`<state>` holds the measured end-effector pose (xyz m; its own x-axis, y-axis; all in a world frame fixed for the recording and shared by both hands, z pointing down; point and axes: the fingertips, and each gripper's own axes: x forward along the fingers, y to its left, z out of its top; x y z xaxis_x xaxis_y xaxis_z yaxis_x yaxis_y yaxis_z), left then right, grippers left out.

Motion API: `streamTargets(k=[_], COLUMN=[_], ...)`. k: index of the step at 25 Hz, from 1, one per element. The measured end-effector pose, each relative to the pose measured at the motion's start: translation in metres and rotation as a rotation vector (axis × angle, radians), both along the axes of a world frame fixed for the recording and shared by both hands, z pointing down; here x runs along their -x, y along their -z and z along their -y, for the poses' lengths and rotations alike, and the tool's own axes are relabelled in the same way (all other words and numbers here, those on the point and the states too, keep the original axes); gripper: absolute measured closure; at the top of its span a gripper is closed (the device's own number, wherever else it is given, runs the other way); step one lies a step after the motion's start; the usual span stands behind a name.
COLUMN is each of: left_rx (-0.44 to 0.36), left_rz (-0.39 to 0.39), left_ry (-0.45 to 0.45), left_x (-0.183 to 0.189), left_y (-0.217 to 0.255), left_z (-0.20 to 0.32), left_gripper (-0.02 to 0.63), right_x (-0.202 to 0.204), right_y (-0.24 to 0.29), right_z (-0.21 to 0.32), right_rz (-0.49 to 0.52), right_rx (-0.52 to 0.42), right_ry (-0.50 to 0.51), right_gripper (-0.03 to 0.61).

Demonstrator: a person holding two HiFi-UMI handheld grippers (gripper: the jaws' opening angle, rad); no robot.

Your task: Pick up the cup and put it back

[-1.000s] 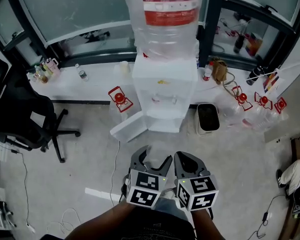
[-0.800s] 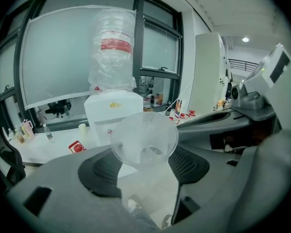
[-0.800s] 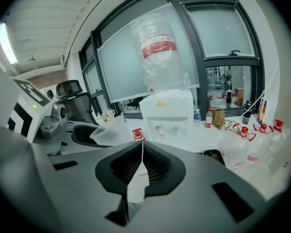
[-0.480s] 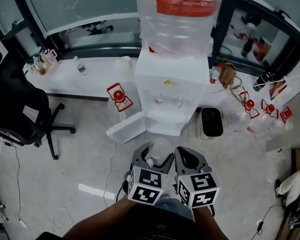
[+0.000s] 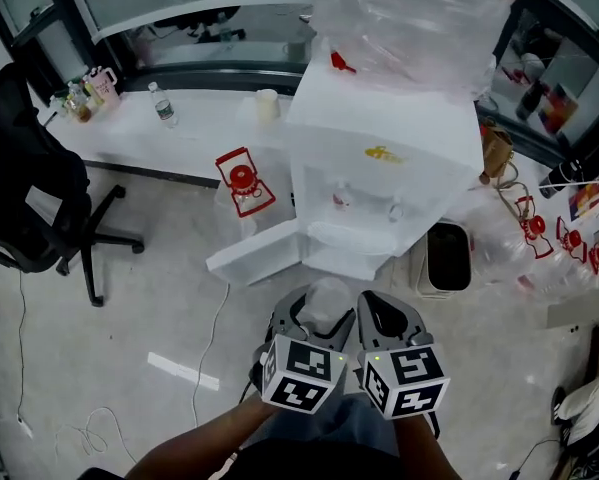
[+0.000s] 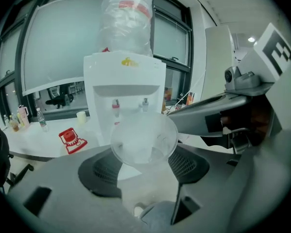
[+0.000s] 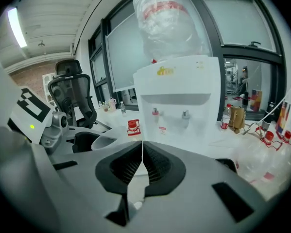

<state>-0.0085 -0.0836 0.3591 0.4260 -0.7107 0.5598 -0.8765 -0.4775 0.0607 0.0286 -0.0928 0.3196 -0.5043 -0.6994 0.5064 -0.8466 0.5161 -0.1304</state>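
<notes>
A clear plastic cup (image 6: 144,142) sits between the jaws of my left gripper (image 6: 143,165), which is shut on its wall with the jaws standing wide. In the head view the cup (image 5: 326,303) shows over the left gripper (image 5: 315,320), low in the middle. My right gripper (image 5: 389,316) is right beside it, and in its own view the right gripper (image 7: 142,155) is shut with its pads together and nothing between them. Both point at the white water dispenser (image 5: 379,158), whose two taps (image 6: 117,104) are ahead and above the cup. The dispenser's lower door (image 5: 254,258) hangs open.
A black office chair (image 5: 29,198) stands at the left. A white ledge (image 5: 179,128) along the window carries bottles and a paper cup (image 5: 267,105). A dark bin (image 5: 447,258) and red-capped empty jugs (image 5: 241,180) flank the dispenser. A cable (image 5: 211,338) trails over the floor.
Both grippers have sunk and come nearer to the dispenser, which now looms larger and further right. The cup shows more plainly in the left jaws.
</notes>
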Motion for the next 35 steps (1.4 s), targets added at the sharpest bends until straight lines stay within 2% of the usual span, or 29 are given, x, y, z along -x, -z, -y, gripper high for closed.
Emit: streamTargets(k=[14,22,30,35], left_rx=[0.008,-0.035,-0.032,-0.054], left_rz=[0.041,0.056,0.050,0.068], left_ry=[-0.015,-0.047,-0.083,-0.131], left_x=[0.015,0.011,-0.008,-0.024], left_y=[-0.150,-0.229,-0.308,-0.342], left_z=[0.065,0.104,0.137,0.159], left_gripper=[0.316,0.316,0.316,0.316], right_x=[0.008,-0.005,-0.028,-0.037], right_y=[-0.143,-0.227,-0.275,-0.311], right_z=[0.073,0.102,0.136,0.150], right_rz=[-0.001,0.002,-0.017,-0.026], right_rx=[-0.040,-0.072,-0.146,-0.174], right_ry=[0.023,0.013,0.052,0.017], right_gripper=[0.557,0.557,0.557,0.557])
